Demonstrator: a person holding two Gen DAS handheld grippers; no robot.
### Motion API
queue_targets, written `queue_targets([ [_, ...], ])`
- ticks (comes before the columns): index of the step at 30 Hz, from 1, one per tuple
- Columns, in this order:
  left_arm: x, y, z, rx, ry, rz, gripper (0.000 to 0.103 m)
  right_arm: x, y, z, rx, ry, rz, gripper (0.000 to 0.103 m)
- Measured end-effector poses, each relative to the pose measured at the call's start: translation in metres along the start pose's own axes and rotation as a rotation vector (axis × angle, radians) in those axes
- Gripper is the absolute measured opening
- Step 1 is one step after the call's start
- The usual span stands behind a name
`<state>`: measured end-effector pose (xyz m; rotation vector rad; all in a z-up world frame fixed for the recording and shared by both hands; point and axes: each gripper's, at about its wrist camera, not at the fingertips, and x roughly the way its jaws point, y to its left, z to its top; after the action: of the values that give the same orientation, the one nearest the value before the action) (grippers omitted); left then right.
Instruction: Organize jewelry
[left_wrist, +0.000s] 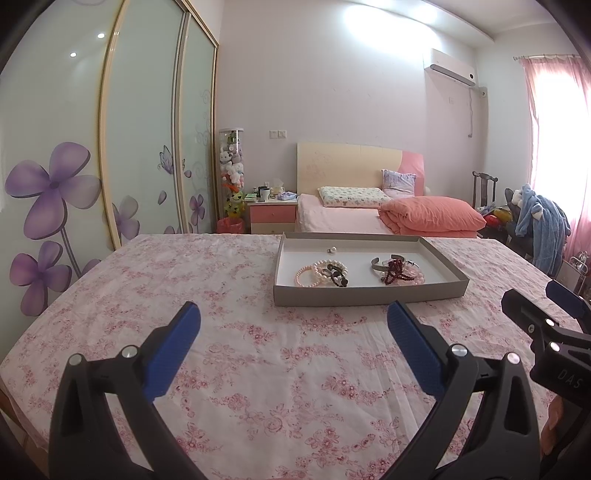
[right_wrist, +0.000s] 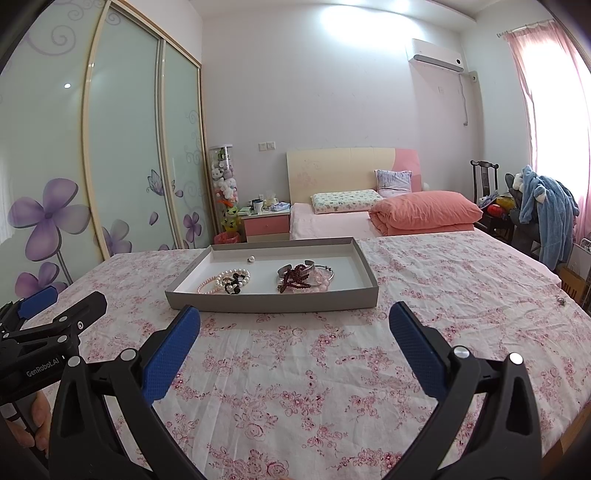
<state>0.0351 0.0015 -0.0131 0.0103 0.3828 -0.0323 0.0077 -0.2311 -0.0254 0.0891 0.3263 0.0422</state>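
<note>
A grey tray (left_wrist: 369, 293) (right_wrist: 273, 302) stands on the flowered tablecloth ahead of both grippers. In it lie pearl and pink bead bracelets (left_wrist: 319, 273) (right_wrist: 225, 280), a silver cuff (left_wrist: 380, 263) (right_wrist: 306, 266) with dark red beads (left_wrist: 393, 275) (right_wrist: 293, 278), and a small pearl earring (left_wrist: 332, 250) (right_wrist: 251, 259). A small silver piece (right_wrist: 562, 301) lies on the cloth at the far right. My left gripper (left_wrist: 293, 317) is open and empty, short of the tray. My right gripper (right_wrist: 294, 319) is open and empty, just before the tray's near wall.
The table with the pink flowered cloth (left_wrist: 258, 369) (right_wrist: 443, 295) fills the foreground. Behind it stand a bed with a pink duvet (left_wrist: 432, 218), a nightstand (left_wrist: 271, 216), a wardrobe (left_wrist: 74, 166) at left and a chair with blue clothing (right_wrist: 550, 214) at right.
</note>
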Motion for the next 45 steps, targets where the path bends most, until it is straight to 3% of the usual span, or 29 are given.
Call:
queue_targets([
  [45, 0.0006, -0.0022, -0.0034, 0.006, 0.005, -0.006, 0.099, -0.0001, 0.0001, 0.0021, 0.003, 0.004, 0.000, 0.101],
])
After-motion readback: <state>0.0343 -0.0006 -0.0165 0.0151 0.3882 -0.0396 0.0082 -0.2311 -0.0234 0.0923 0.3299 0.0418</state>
